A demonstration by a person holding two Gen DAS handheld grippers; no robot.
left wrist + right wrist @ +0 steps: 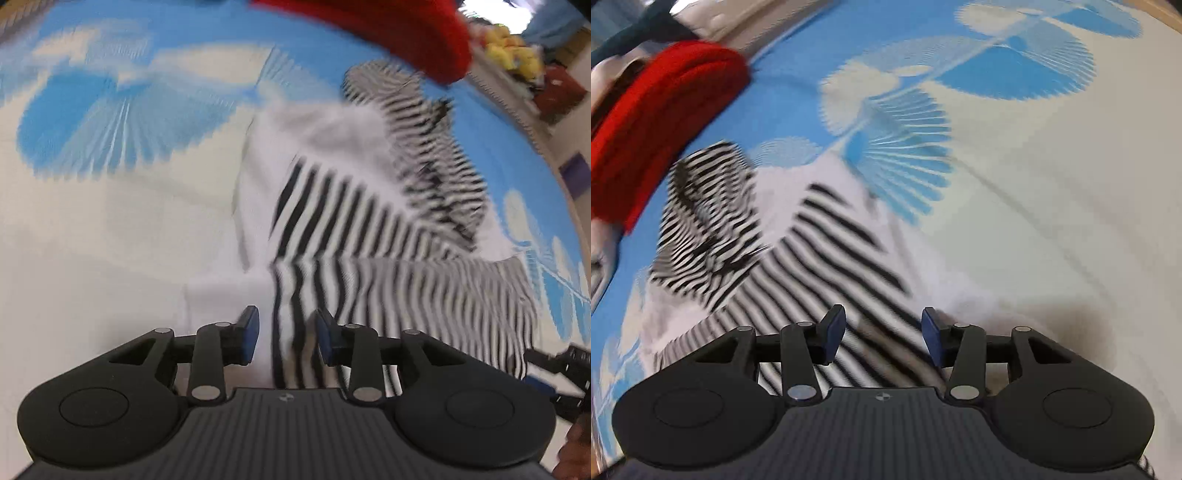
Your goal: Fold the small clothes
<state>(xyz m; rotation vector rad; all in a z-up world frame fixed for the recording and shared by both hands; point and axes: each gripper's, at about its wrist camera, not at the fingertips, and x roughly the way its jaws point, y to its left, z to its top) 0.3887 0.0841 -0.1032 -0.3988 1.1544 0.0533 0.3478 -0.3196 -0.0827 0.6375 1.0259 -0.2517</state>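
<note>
A small white garment with black stripes (362,229) lies rumpled on a blue and white patterned sheet (110,192). My left gripper (286,334) is open just above the garment's near edge, with striped cloth between its blue pads. The garment also shows in the right wrist view (812,258). My right gripper (882,334) is open over its near striped part, with cloth under the gap. The right gripper's tip shows at the left wrist view's right edge (554,365). Both views are motion-blurred.
A folded red garment (388,33) lies at the sheet's far side, also in the right wrist view (661,122). Yellow and red items (517,51) sit beyond the bed edge. Bare white sheet (1052,221) spreads to the right.
</note>
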